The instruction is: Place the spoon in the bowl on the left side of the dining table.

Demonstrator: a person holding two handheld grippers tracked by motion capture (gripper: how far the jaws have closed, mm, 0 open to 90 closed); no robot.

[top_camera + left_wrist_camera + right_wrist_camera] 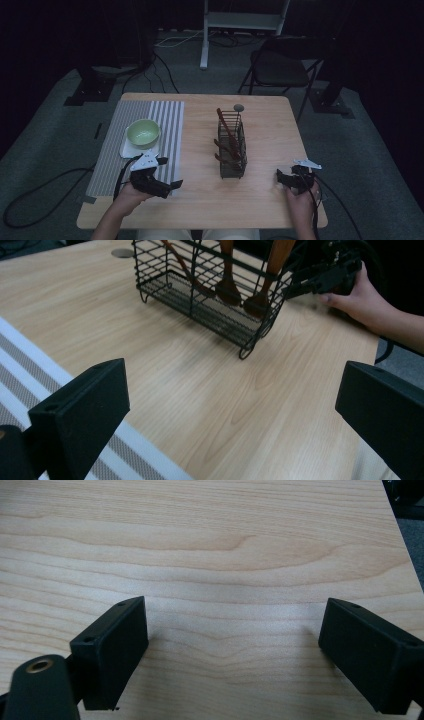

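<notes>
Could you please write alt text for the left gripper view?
An open tool hovers over a wooden table, aimed at a black wire basket holding wooden utensils. A hand with another tool sits beyond it.

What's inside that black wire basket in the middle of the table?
The wire basket holds wooden utensils, handles up, heads down on its floor. Three show; the wires partly screen them, so their exact type is unclear.

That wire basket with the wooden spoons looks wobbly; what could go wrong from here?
The wire basket is tall, narrow and light, so pulling a wooden spoon at a slant might tip it. The spoons lean crossed, so lifting one may drag another out. Both hand-held grippers, left and right, are open and empty, so nothing steadies the basket.
</notes>
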